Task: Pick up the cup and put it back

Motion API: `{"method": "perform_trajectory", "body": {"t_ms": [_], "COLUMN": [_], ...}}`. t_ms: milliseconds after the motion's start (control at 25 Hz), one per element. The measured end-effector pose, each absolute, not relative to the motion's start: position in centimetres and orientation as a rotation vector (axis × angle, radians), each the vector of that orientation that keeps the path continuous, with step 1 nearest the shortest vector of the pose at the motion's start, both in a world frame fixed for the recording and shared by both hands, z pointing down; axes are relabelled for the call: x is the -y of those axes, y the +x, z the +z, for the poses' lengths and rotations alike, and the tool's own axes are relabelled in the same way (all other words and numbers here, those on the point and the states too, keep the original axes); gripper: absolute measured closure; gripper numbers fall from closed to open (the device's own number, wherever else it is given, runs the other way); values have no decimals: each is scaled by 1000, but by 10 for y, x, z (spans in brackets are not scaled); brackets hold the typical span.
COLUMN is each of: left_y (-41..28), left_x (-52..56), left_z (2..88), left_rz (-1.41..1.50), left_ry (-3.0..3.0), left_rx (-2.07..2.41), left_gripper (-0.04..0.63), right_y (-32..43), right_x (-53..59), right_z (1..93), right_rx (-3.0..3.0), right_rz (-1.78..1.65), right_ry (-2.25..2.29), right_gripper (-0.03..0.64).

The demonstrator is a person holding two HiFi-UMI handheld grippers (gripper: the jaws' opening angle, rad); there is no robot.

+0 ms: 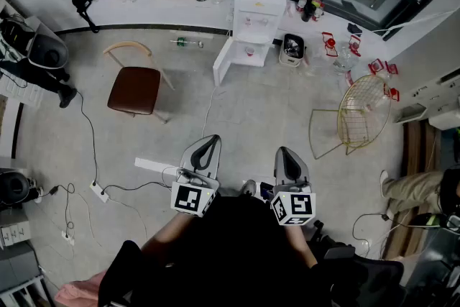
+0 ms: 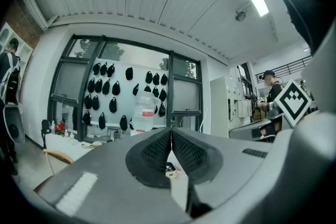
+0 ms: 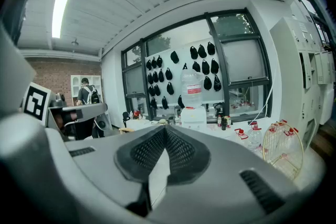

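Left tool (image 2: 171,131) shut, right tool (image 3: 165,129) shut, power strip (image 1: 99,191) only in head view

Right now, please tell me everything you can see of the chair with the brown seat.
The chair stands upright on the grey floor, left of the white water dispenser and apart from it. Its seat is dark brown, squarish with rounded corners, and looks smooth and padded. A curved backrest of light wood arches over its far side; light wooden legs splay outward. Nothing lies on the seat. A black cable runs past on the floor without touching it.
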State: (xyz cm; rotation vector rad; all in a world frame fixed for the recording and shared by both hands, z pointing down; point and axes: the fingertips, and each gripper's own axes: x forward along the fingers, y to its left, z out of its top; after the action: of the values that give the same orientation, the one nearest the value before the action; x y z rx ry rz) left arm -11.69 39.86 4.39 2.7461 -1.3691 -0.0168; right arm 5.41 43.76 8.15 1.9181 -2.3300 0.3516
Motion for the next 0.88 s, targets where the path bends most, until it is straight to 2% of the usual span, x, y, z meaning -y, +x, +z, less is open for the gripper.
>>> {"method": "perform_trajectory", "body": {"t_ms": [720,760,800,840,880], "left_y": [-120,-121,-122,-123,-124], "left_x": [-405,-405,-405,-406,-405], "left_z": [45,45,46,47,47], "left_rz": [-16,-15,-9,-3,-6], "left_ry": [2748,2744,2745,2747,2746], "left_rx": [1376,1376,1376,1377,1377], "left_gripper": [588,588,588,588,588], "right_y": [49,48,48,46,45], "right_x": [-439,-439,-438,-437,-437], "right_z": [76,79,84,88,91], "right_rx": [2360,2351,2342,2334,2327], "right_rz": [312,324,345,365,375], "right_ry": [1949,1944,1933,1920,1910], "right_gripper": [620,584,472,430,428]}}
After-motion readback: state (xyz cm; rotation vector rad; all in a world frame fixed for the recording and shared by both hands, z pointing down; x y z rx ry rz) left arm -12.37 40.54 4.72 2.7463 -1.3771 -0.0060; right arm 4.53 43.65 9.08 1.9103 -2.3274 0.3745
